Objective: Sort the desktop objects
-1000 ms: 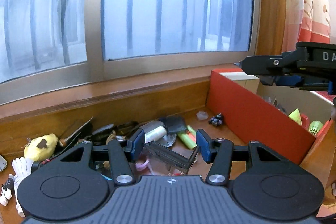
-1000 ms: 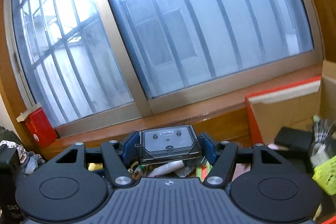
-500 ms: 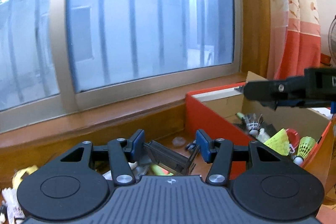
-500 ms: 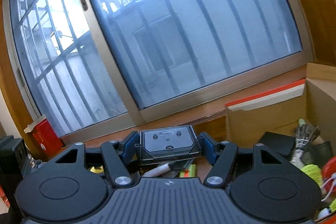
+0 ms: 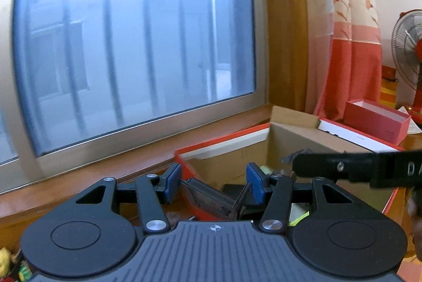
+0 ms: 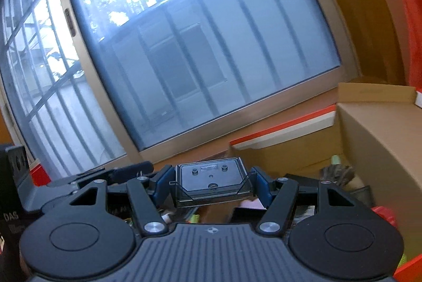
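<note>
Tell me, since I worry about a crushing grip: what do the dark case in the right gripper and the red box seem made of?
The dark case, clamped in the right gripper, looks like smoky translucent hard plastic: glossy, with moulded studs and see-through edges. The red box looks like cardboard: matte red outside, plain brown inside, a folded brown flap.
</note>
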The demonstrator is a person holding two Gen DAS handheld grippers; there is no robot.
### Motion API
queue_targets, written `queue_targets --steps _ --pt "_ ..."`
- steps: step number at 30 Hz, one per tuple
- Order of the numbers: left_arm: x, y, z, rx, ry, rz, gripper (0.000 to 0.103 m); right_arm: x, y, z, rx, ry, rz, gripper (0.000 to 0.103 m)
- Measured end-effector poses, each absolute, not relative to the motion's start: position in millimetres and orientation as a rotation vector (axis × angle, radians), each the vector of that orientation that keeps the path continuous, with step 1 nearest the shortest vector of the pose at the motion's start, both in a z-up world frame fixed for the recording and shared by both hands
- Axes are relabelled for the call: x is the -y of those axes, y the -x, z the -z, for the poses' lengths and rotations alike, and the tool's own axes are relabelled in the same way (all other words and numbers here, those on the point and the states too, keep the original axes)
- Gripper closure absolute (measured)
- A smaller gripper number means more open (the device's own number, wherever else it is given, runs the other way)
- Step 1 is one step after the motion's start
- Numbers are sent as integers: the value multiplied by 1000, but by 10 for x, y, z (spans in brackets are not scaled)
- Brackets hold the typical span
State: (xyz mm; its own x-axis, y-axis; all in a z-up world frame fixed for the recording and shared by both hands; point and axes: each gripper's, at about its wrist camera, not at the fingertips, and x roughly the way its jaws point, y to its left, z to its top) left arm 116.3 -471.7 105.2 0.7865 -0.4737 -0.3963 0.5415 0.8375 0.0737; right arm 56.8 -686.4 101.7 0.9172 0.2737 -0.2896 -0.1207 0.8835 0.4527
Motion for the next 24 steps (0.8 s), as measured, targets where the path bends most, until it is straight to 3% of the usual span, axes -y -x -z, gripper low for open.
queue_targets --steps 13,24 --pt "5510 -1616 -883 -443 -232 611 49 7544 -571 -739 -380 -477 -96 37" --pt "5607 -1695 -753 -505 -212 565 49 7758 -644 -649 -407 -473 -78 37"
